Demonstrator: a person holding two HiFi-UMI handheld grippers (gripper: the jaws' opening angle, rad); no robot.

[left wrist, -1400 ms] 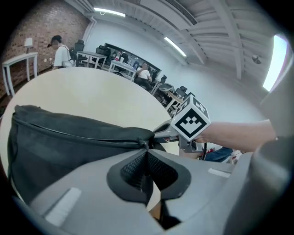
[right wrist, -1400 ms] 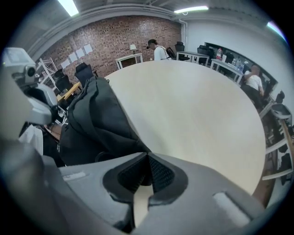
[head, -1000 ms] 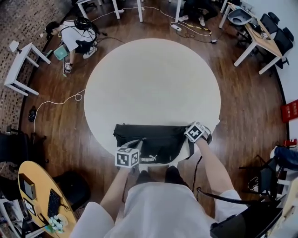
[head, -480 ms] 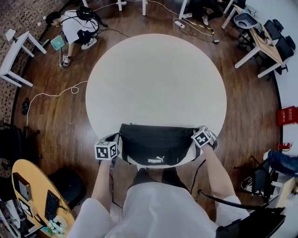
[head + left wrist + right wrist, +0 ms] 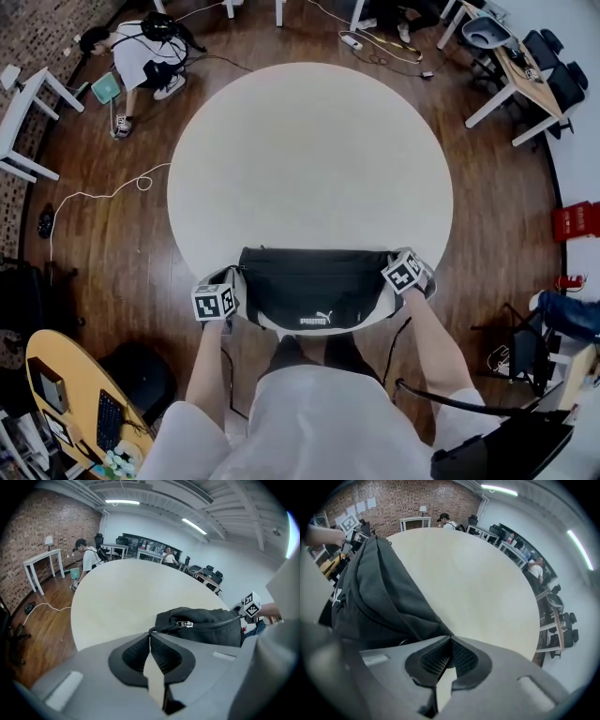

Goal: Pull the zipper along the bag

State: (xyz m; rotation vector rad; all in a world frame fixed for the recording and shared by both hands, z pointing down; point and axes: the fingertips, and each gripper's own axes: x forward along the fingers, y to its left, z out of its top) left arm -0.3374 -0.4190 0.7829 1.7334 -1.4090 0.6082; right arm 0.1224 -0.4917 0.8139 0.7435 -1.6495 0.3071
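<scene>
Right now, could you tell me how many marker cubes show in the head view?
2: one marker cube sits at the left end of the bag, and the other sits at its right end. None appears hidden.

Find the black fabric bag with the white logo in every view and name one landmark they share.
Head view: the black fabric bag lies bottom centre, on the table's near edge.
Left gripper view: the bag sits right of centre, just beyond the jaw tips.
Right gripper view: the bag fills the left side, running down to the jaw tips.
Shared landmark: the round cream table, under the bag in all three.
</scene>
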